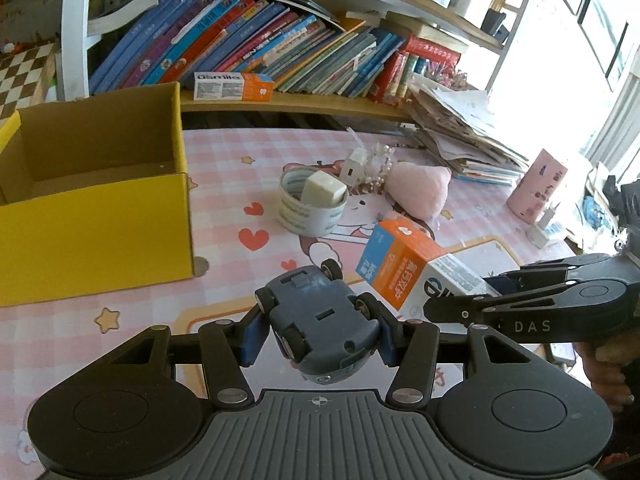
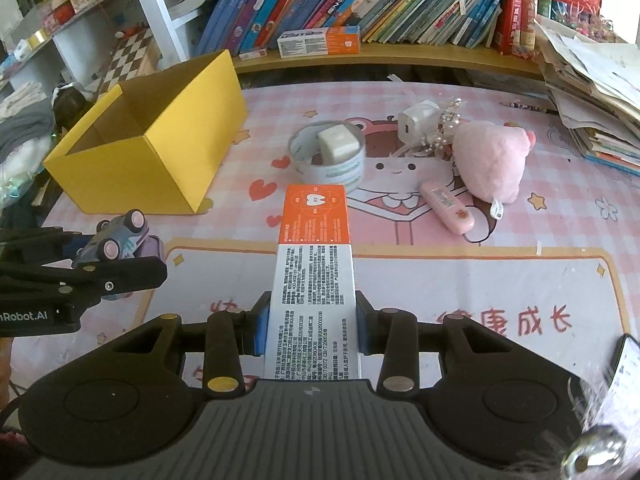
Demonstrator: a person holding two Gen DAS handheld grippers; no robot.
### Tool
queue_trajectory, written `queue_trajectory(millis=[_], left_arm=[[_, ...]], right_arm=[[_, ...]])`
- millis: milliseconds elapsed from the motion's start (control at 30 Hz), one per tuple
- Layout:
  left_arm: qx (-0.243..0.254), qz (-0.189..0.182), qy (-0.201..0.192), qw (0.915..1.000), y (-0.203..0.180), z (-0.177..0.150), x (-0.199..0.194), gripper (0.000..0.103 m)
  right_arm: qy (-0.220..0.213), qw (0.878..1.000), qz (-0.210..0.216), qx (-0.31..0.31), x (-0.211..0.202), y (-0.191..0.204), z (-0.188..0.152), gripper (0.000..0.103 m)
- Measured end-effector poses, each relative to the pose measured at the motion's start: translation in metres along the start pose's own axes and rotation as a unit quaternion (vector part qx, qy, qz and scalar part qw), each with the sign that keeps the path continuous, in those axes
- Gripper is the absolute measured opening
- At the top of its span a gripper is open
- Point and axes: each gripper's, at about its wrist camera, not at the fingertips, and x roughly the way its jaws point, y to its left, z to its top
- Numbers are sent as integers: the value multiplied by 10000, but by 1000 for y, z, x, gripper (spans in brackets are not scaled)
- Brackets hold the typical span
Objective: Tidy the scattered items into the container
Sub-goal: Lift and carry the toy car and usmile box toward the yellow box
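My left gripper point(image 1: 318, 330) is shut on a grey-blue toy car point(image 1: 320, 320), held upside down with its wheels up. That same toy car point(image 2: 116, 240) shows at the left of the right wrist view, above the mat. My right gripper point(image 2: 310, 334) is shut on a long orange and white toothpaste box point(image 2: 314, 272), which points forward. The box point(image 1: 416, 276) hangs just right of the car in the left wrist view. An open yellow cardboard box point(image 1: 92, 224) point(image 2: 160, 148) stands on the mat to the left, with nothing visible inside it.
On the pink mat lie a tape roll point(image 2: 332, 156) with a white block in it, a white charger point(image 2: 416, 120) with pearl beads, a pink plush point(image 2: 490, 156) and a pink case point(image 2: 446, 206). Paper stacks point(image 2: 592, 92) sit at the right, a bookshelf point(image 2: 360, 4) behind.
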Motion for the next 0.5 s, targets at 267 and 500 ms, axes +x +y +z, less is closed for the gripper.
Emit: queue_trajectory(millis=[267, 500], left_arm=[[105, -145, -72, 9998, 23, -2, -17, 53], [178, -245, -112, 9995, 40, -4, -28, 53]], right_arm=[[-92, 9999, -126, 17, -3, 33, -3, 37], [-149, 9996, -223, 68, -3, 57, -6, 37]])
